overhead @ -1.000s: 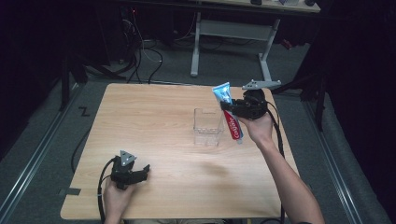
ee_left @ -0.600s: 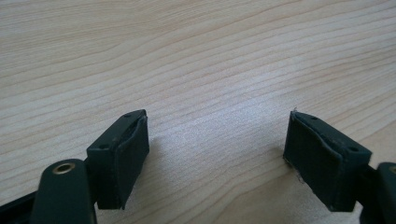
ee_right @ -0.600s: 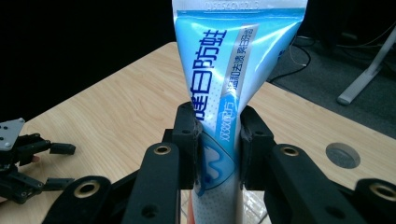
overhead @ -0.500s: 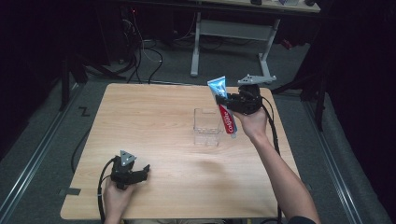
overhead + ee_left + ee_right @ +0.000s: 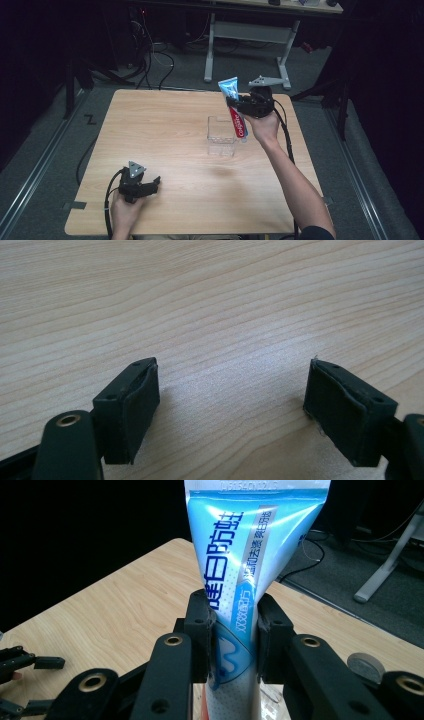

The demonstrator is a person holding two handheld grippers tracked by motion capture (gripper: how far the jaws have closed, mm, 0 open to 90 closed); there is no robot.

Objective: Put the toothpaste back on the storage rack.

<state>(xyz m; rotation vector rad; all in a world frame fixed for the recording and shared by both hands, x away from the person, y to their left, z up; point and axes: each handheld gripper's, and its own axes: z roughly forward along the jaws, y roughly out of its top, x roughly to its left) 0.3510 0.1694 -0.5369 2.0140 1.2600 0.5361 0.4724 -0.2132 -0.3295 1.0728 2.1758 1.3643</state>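
Two black grippers are seen, left gripper (image 5: 151,183) and right gripper (image 5: 231,102), each topped by a grey three-cornered plate and trailed by a black cable. Blocky black pads (image 5: 129,407) are fitted to the jaws, and brass-ringed pivot holes are set in the linkage arms. A dark sleeve (image 5: 309,233) is worn on the right arm.

Your toothpaste tube (image 5: 235,107), blue at the crimped end and red-and-white below, hangs tilted, crimp uppermost, its lower end over the clear plastic container (image 5: 221,137) near the table's far-right side.
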